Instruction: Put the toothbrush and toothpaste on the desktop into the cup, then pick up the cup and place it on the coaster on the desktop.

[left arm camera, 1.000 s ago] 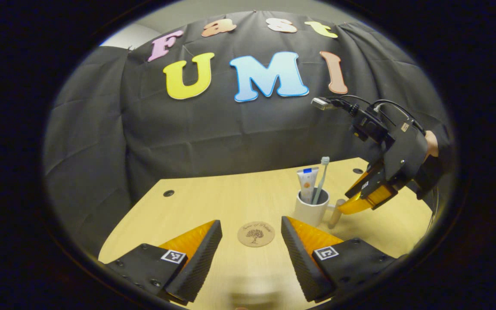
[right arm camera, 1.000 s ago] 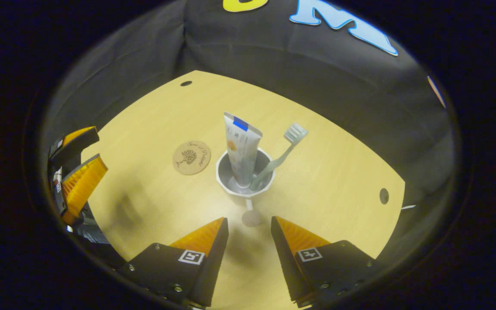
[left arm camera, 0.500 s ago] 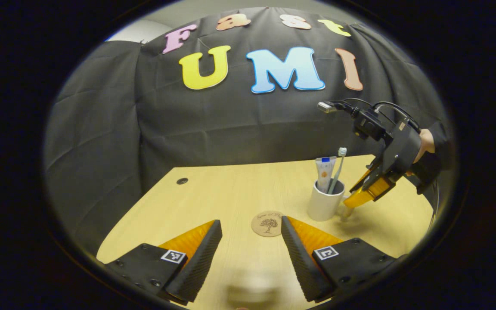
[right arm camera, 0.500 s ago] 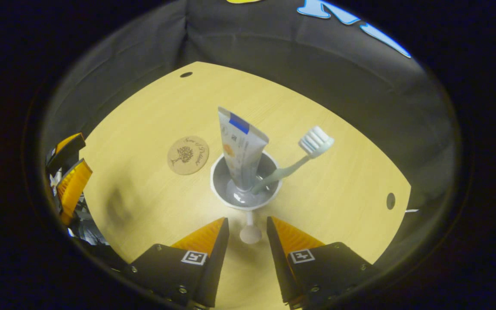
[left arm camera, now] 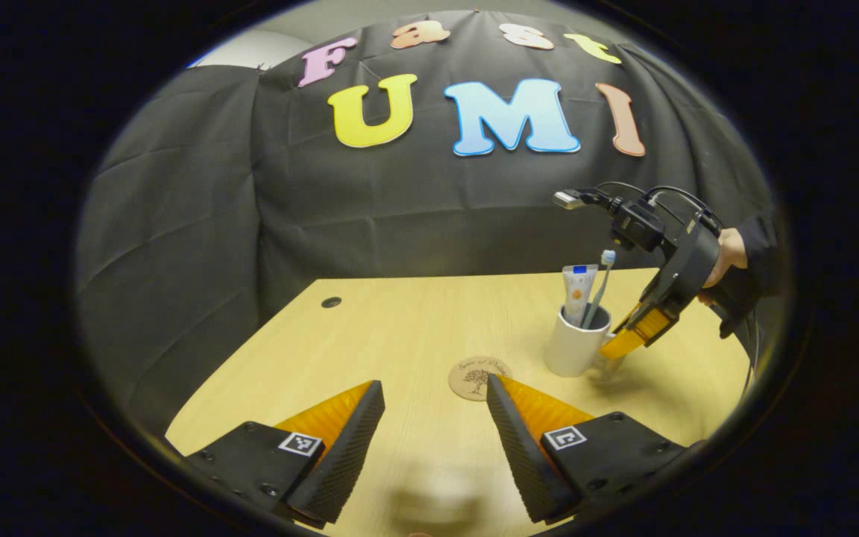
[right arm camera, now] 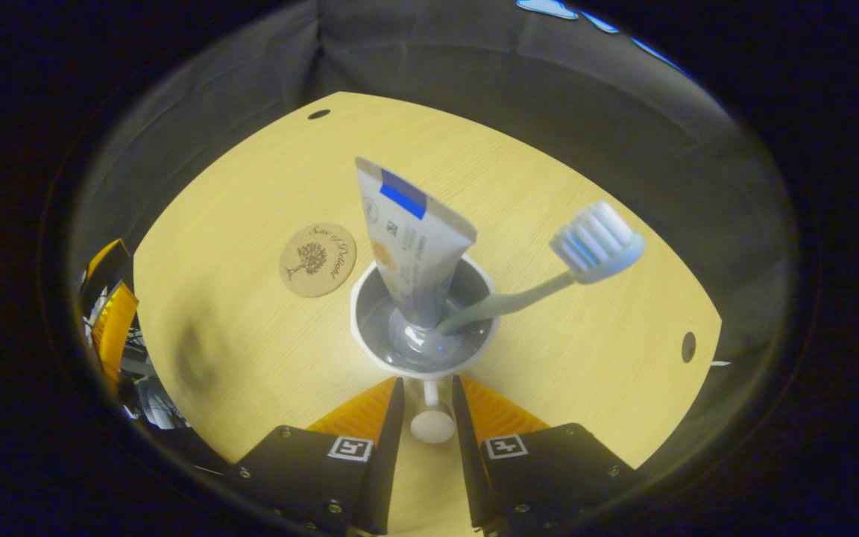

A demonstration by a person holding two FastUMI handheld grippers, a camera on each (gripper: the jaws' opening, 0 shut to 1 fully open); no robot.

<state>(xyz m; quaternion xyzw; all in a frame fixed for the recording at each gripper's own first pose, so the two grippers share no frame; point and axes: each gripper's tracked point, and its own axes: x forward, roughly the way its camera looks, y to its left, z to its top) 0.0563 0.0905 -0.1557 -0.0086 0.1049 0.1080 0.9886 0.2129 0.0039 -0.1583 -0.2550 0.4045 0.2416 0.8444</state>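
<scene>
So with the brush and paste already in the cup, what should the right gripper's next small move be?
Probably close the right gripper on the cup's handle. The handle sits between its fingers with slight gaps either side, and the cup rests on the desk beside the coaster.

White cup (right arm camera: 370, 350) with grey inside; white toothpaste (right arm camera: 407, 239) tube with blue band and orange spot; pale-green toothbrush (right arm camera: 541, 287), white bristles; tan coaster (right arm camera: 318, 250) with dark tree; light wood desktop (right arm camera: 250, 186).

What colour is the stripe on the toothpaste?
Blue, near the top of the toothpaste; clearest in the right gripper view.
</scene>
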